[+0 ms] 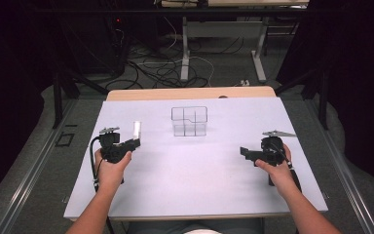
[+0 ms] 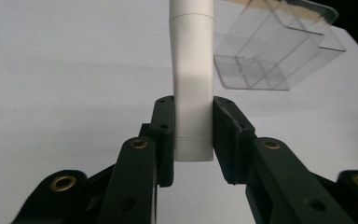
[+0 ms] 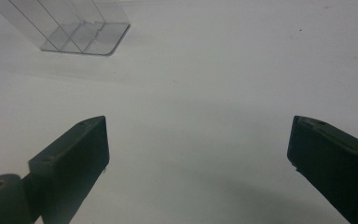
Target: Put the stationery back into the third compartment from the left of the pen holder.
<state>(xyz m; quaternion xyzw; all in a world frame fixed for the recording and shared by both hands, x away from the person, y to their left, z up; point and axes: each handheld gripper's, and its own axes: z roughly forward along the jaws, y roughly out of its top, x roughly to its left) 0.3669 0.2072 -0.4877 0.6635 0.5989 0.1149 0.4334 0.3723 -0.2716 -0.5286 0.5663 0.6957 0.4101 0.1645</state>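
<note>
Left hand-held gripper (image 2: 193,135) clamps white tube (image 2: 193,84) near its base, tube standing upright, long axis vertical. Clear divided box (image 1: 189,121) lies ahead and to right on bench (image 1: 199,180), well apart. Right hand-held gripper (image 3: 198,154) wide, empty, farther from tube.

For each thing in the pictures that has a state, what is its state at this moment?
Left hand-held gripper: shut on the white tube, near its lower end.
White tube: held upright, lifted off the table.
Right hand-held gripper: open, nothing between its jaws, above bare table.
Clear organizer: upright on the table, compartments empty, untouched.
Table: covered by a white sheet.
</note>
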